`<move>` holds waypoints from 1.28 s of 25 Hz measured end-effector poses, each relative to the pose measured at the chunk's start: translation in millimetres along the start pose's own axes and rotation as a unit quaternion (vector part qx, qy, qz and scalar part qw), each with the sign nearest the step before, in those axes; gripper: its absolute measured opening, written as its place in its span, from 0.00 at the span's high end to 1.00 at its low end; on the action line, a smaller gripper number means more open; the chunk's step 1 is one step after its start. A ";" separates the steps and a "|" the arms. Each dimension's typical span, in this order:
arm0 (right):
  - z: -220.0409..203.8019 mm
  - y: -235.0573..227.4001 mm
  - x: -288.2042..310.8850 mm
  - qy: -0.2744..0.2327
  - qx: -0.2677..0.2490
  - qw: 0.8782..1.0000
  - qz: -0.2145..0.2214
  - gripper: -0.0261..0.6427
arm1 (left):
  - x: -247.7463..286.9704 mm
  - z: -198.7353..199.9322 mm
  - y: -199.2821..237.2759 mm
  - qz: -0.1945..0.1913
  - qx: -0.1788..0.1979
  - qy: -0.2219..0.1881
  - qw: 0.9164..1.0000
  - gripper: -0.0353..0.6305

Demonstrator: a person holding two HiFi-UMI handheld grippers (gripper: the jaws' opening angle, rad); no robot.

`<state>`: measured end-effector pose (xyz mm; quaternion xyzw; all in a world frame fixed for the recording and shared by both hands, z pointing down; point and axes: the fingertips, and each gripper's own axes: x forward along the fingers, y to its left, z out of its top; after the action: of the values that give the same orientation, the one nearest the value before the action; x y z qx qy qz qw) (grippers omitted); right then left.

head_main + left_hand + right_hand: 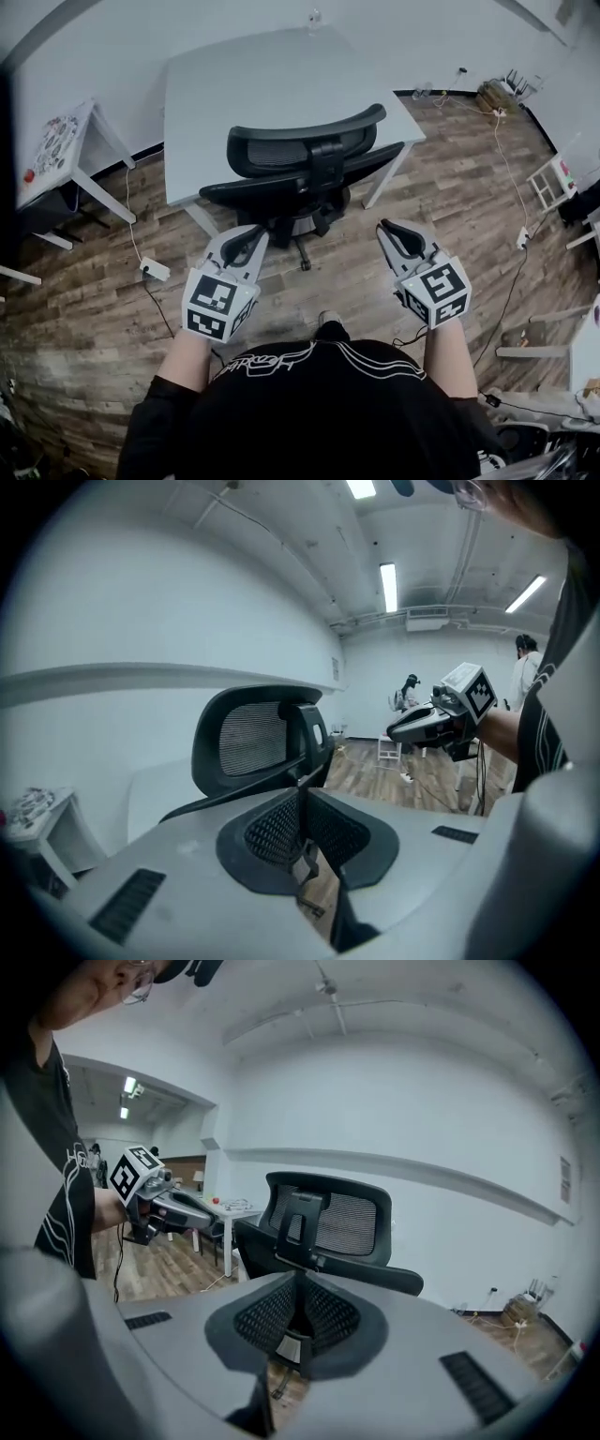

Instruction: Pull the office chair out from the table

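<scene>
Nearest, at the bottom of the head view, a black shirt with white print and two bare forearms reaching forward from it.

At the end of the left forearm, the left claw, marker cube on its back, clenched shut on nothing, tip aimed toward the chair. In the left gripper view, two black mesh pads pressed together with nothing between them.

At the end of the right forearm, the right claw, likewise clenched and empty, level with the left one and well apart from it. In the right gripper view, mesh pads closed flat against each other.

Just beyond both claws and touched by neither, the office chair: black, mesh backrest facing the person, drawn in at the near edge of the bench, wheeled base on the wooden floor.

Behind the chair, the bench: pale grey top, white legs, far edge against a white wall.

To the left, a small white side table carrying a round patterned item, and a white power strip with its cable on the floor. To the right, more cables trailing across the boards.

Farthest, in the left gripper view, people standing at the far end of the room.
</scene>
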<state>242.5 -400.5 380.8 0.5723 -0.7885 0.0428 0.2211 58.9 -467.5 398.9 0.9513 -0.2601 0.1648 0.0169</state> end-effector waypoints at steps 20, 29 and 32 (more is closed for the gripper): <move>-16.7 -137.6 83.2 0.020 -0.260 0.962 0.081 0.56 | 40.2 -27.1 94.7 0.232 0.228 0.182 0.928 0.61; -38.1 -166.6 126.0 0.082 -0.409 0.904 0.091 0.56 | 54.6 -44.2 113.0 0.170 0.286 0.248 0.910 0.61; -44.6 -169.6 141.5 0.096 -0.432 0.892 0.093 0.56 | 56.2 -56.3 123.8 0.170 0.315 0.271 0.893 0.61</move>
<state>377.2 -569.1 445.7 0.3375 -0.7538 -0.2265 0.5163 25.4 -595.4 463.6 0.7662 -0.3375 0.4901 -0.2424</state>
